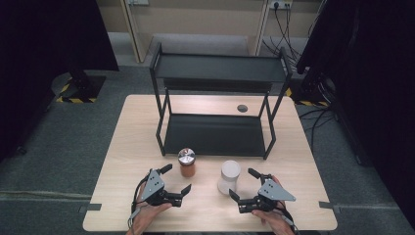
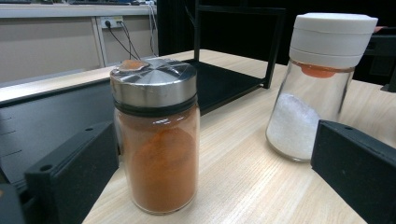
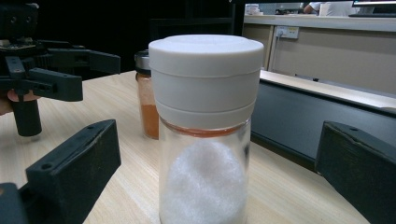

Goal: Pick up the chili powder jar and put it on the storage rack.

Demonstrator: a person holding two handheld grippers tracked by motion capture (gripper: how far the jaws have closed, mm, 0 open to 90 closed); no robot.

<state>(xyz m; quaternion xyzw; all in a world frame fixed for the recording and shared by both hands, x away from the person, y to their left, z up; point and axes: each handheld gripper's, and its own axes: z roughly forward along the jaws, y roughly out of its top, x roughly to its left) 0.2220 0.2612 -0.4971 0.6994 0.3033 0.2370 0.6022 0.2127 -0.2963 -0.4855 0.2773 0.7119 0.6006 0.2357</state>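
L gripper (image 1: 177, 180) wide open, empty, at orange spice jar (image 1: 186, 163) | R gripper (image 1: 244, 183) wide open, empty, at white salt jar (image 1: 228, 177) | both on table (image 1: 117, 161) before rack (image 1: 215, 134) | glass: rigid, slick, breakable, prob light; grip mid-body below lids.

high view overhead; both tool views low, close, sharing the two jars (image 1: 208, 170)

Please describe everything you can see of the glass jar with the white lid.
The clear glass jar with the white plastic lid stands upright on the light wooden table, right of the orange spice jar with the metal lid. Its lid is closed; an orange ring shows under it. White powder fills about the lower half. The right gripper faces it with open jaws on either side, not touching.
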